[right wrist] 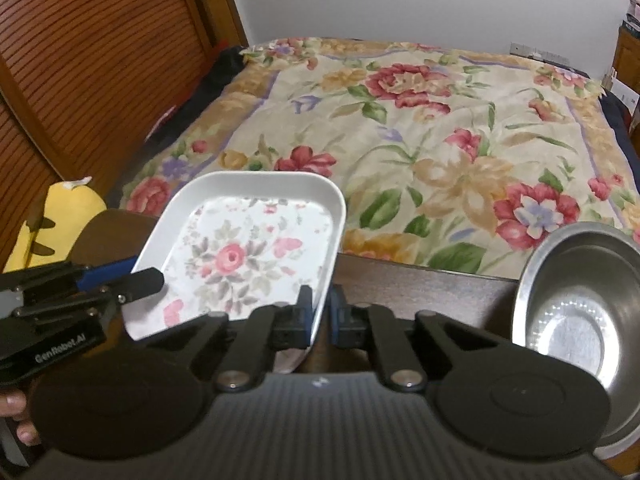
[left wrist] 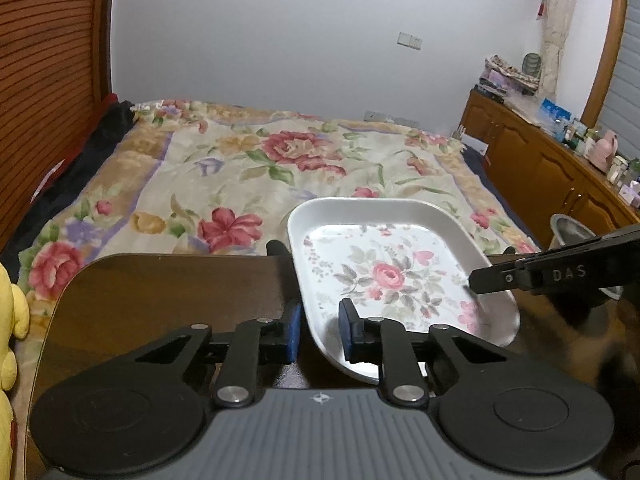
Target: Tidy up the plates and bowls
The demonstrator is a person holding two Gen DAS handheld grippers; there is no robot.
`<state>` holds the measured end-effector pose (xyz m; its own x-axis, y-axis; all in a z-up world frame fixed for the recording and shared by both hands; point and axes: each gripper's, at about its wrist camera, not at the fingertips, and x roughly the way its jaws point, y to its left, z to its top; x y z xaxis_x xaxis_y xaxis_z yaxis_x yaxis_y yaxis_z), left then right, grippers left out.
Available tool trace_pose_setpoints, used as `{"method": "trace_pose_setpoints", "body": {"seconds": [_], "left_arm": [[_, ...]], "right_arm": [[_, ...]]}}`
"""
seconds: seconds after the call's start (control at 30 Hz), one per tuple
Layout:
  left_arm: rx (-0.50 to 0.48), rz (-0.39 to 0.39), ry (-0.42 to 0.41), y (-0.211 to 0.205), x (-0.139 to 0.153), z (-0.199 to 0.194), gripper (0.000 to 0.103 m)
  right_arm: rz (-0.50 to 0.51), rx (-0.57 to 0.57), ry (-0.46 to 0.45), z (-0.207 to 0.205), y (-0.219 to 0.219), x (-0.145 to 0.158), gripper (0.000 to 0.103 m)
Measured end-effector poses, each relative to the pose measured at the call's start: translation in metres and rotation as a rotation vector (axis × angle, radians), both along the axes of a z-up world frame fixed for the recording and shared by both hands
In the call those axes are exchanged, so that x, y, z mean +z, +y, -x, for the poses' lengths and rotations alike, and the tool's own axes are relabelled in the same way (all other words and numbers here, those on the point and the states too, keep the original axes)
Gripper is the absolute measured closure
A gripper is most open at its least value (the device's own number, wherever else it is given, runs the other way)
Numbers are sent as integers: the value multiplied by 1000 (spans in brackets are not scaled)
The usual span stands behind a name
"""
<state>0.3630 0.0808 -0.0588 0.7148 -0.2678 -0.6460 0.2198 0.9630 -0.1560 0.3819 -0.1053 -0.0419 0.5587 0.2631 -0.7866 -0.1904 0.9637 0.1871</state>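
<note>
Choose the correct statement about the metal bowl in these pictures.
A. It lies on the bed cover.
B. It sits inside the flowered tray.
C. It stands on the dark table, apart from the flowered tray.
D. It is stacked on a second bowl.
C: in the right wrist view the metal bowl rests on the dark table, with bare tabletop between it and the flowered tray.

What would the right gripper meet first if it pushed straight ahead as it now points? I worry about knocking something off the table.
The right gripper is already clamped on the floral plate's right rim, so it would push the plate. Beyond that lies bare dark table, then the bed; depth is unclear.
</note>
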Motion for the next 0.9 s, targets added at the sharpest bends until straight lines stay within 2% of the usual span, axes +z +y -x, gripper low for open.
{"method": "trace_pose_setpoints", "body": {"seconds": [0.3,0.6,0.9], "left_arm": [[-3,-26,2,0,2,2,93],[-4,-7,-12,9,22,24,92],[-8,5,-76,9,61,65,92]], "right_arm": [[37,25,11,-2,3,0,93],[-60,27,16,16,-3,6,94],[-119,34,-53,49,-9,35,94]]}}
